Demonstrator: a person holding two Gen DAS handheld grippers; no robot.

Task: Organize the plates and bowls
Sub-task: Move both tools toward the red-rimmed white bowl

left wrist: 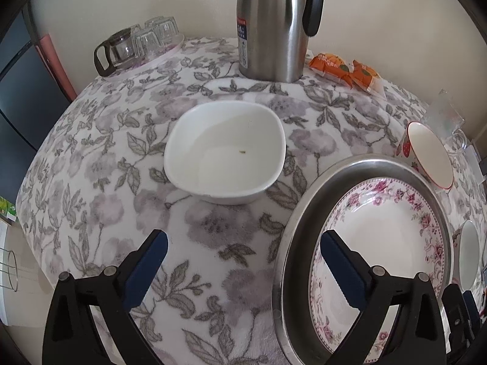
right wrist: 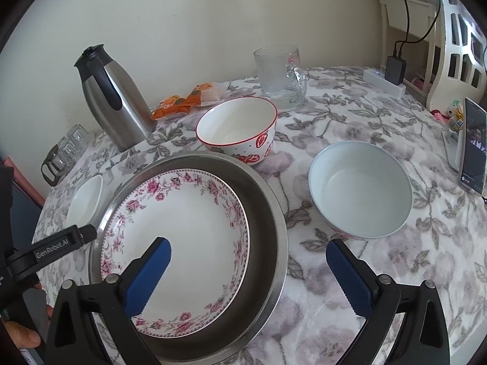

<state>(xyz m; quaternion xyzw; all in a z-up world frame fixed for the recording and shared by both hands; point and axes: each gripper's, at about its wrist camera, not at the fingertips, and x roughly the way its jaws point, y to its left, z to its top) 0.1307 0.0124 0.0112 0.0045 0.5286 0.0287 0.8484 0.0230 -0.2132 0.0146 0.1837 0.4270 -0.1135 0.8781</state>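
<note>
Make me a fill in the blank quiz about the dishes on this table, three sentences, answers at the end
The floral plate lies inside a round ____ tray.
The bowl with a red rim is decorated with ____.
Both the left gripper and the right gripper are ____, holding nothing.

Missing words: metal; strawberries; open

**Plates and bowls across my floral cloth**

A pink-flowered white porcelain plate (right wrist: 179, 243) lies flat inside a round steel pan (right wrist: 268, 213). Behind it, touching the pan's rim, sits a strawberry-patterned bowl with a red rim (right wrist: 237, 127) (upright, empty). To my right stands a pale blue-white bowl (right wrist: 360, 193); to my left, a squarish plain white bowl (left wrist: 225, 152) holding one tiny speck.
</note>
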